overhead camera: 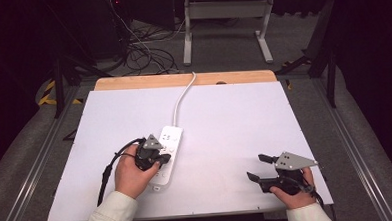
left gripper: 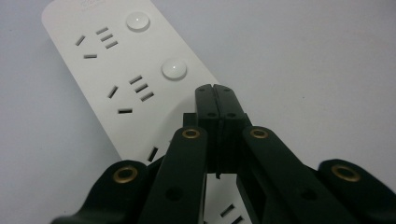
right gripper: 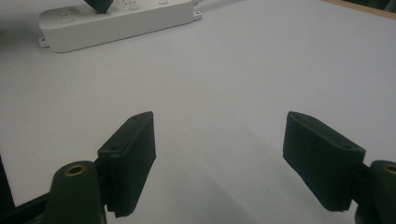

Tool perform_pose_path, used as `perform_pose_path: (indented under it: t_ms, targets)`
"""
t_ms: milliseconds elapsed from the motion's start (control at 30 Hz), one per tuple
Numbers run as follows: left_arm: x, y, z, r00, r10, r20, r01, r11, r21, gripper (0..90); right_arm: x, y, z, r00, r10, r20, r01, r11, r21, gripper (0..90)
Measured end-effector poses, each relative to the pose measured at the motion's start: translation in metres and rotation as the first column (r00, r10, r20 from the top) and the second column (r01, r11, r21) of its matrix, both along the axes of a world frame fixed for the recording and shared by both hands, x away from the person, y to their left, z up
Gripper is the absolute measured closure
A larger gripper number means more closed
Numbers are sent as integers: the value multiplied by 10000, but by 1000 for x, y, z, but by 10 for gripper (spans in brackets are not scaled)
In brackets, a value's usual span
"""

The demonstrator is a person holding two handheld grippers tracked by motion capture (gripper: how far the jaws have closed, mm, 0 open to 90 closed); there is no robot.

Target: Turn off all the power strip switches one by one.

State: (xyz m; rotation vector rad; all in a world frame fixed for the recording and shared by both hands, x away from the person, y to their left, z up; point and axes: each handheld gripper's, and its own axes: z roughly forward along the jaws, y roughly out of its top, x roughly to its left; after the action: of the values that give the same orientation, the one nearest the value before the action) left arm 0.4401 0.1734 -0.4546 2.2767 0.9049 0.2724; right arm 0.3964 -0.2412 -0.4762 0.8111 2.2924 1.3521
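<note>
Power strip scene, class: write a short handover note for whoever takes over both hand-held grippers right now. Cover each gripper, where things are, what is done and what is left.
Left hand-held gripper: jaws shut, empty, tips poised over the white plastic power strip, beside one of its round white buttons; contact cannot be told.
Right hand-held gripper: jaws open, empty, low over the white table board, away from the strip.
The strip lies near the board's middle, its white cable running to the far edge.
Done: left tips lined up.
Left: probably pressing a button; its state cannot be read.

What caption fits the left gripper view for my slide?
Shut left gripper poised over a white power strip, tips beside its round button.
</note>
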Motion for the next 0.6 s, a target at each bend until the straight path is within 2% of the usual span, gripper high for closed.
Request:
perform_pose_path:
  t_ms: [200,300,600]
  targets:
    - [1,1,0,9999,-135,-56,135,9999,17,900,0,0,0,10000,8,-3,-8,10000,5,262]
    - [1,1,0,9998,-179,65,178,9997,146,900,0,0,0,10000,16,5,-16,10000,-17,261]
    - [0,0,-1,9996,-224,143,222,9996,175,900,0,1,0,10000,25,-6,-25,10000,-13,261]
